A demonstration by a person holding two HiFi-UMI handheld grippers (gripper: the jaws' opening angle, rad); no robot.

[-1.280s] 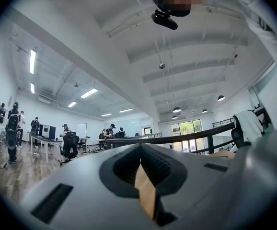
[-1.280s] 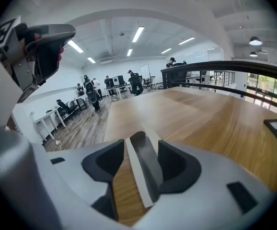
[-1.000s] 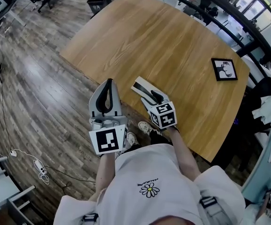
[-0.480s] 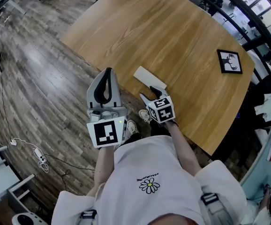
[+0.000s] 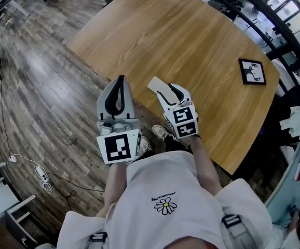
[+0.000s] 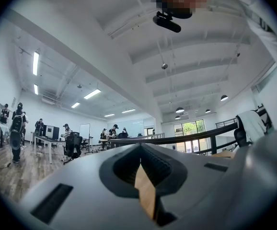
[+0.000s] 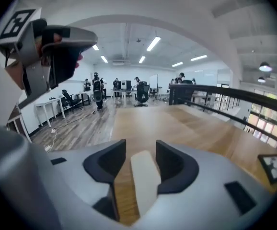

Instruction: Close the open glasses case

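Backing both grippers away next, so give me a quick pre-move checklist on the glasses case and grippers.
1. Glasses case shut: ok, lid down, flat on the table.
2. Right gripper off the case: ok, jaws apart and closing, case below the gap, pads not touching it.
3. Left gripper empty: ok, jaws together on nothing.
4. Case away from the table edge: not ok, it lies near the edge.
5. Latch seated: cannot tell.
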